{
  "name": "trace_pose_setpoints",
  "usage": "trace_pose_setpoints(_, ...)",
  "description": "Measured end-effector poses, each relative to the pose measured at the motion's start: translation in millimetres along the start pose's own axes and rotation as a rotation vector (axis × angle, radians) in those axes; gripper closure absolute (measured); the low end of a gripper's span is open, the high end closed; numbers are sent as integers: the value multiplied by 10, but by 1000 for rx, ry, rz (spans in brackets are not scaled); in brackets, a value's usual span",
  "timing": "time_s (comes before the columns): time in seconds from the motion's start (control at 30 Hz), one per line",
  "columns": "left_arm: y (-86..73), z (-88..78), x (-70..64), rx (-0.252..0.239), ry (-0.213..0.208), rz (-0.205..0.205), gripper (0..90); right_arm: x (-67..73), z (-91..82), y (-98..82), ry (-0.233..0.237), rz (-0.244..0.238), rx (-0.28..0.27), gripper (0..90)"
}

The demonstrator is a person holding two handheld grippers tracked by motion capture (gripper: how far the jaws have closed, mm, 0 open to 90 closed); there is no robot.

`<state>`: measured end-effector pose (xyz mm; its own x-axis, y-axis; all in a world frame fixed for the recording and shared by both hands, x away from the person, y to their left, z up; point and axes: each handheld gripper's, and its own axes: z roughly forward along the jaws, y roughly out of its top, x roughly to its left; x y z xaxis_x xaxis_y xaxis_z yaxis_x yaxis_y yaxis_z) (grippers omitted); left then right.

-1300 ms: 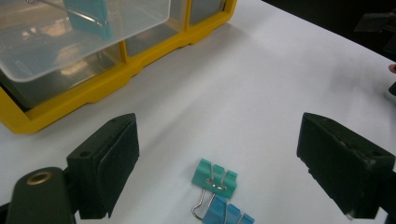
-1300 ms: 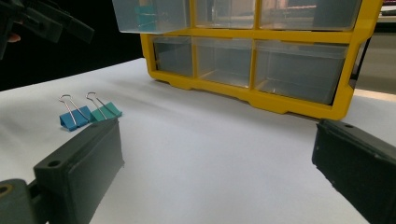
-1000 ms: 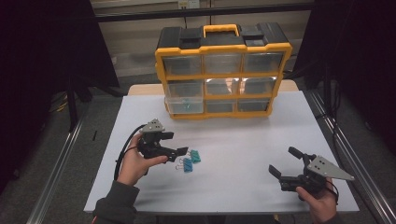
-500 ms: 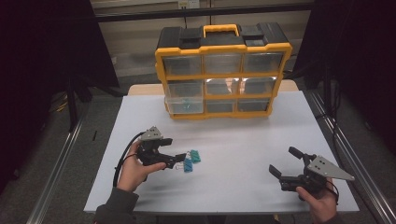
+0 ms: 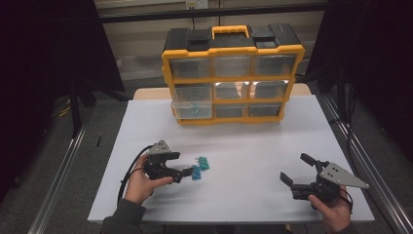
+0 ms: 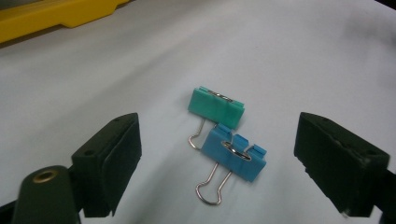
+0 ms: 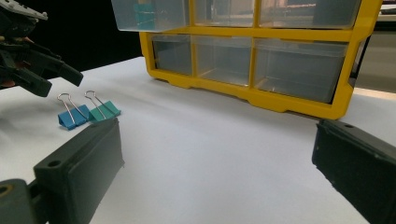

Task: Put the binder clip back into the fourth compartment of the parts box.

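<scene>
Now my left gripper sits low over the near-left part of the white table, its tips right at the blue binder clip, closer to the clips than it was a second ago, when it hovered a little farther left and higher. Its jaws stand wide apart; in the left gripper view the blue binder clip and the green binder clip lie between them on the table, untouched by either jaw. The two clips touch each other, the green one just beyond and partly over the wire handles of the blue one.

My right gripper rests at the near-right of the table, well apart from the clips, and I see no change in its place against the earlier frames. Its jaws are also spread wide with nothing between them, as the right gripper view shows.

At the far side stands the yellow and black parts organiser with its clear drawers. One lower-left drawer is pulled out a little and holds something teal that I cannot make out. Both clips lie in the same spot as before.
</scene>
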<state>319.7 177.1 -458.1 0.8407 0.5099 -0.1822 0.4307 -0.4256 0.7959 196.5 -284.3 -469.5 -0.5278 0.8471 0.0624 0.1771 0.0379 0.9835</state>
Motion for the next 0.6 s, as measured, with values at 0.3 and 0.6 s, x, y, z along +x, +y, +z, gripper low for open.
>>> trace_pose_setpoints(0.3, -24, 123, -22, 33, -26, 23, 242, 4, 0, 1, -1, 6, -3, 11)
trace_pose_setpoints(0.6, -50, 222, -47, 83, -43, 47, 330, 8, -3, 5, -3, 2, -6, 11)
